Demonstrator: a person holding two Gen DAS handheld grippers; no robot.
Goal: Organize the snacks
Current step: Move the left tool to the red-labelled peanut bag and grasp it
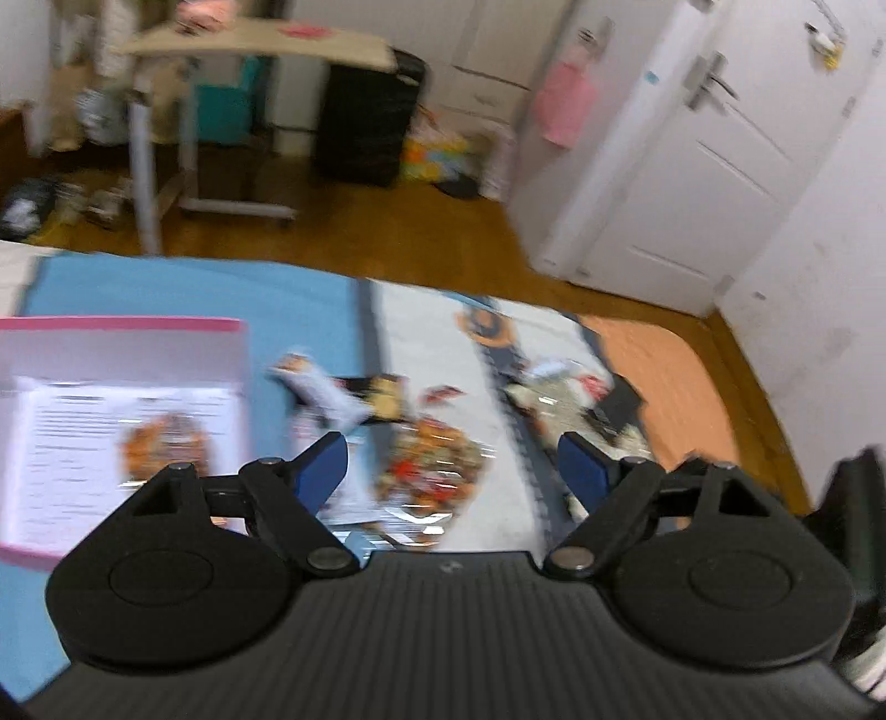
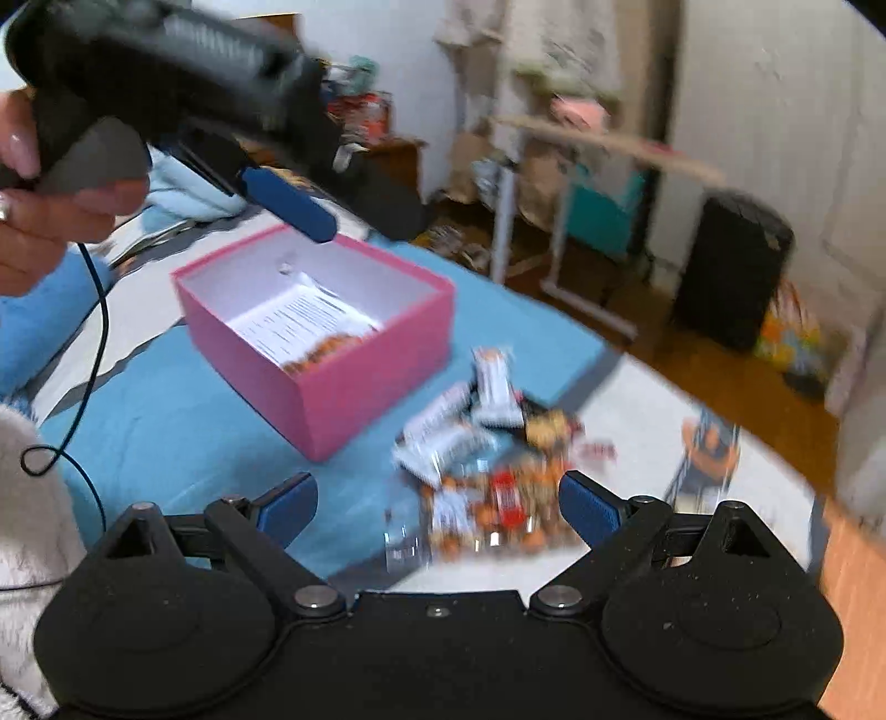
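A pink box point(image 2: 332, 382) stands open on the blue bed cover, with a printed snack bag point(image 2: 315, 327) inside; it also shows in the left wrist view point(image 1: 111, 343). A pile of snack packets point(image 2: 487, 443) lies to its right, and it appears blurred in the left wrist view point(image 1: 432, 459). My left gripper point(image 1: 454, 471) is open and empty, held above the pile; it appears in the right wrist view point(image 2: 277, 199) over the box's far edge. My right gripper point(image 2: 437, 504) is open and empty, just in front of the pile.
The bed point(image 1: 653, 354) ends in wooden floor point(image 1: 415, 232) beyond. A rolling desk point(image 1: 249, 44), a black bin point(image 1: 365, 122) and white doors point(image 1: 692, 166) stand behind. A black cable point(image 2: 94, 354) trails over the cover at left.
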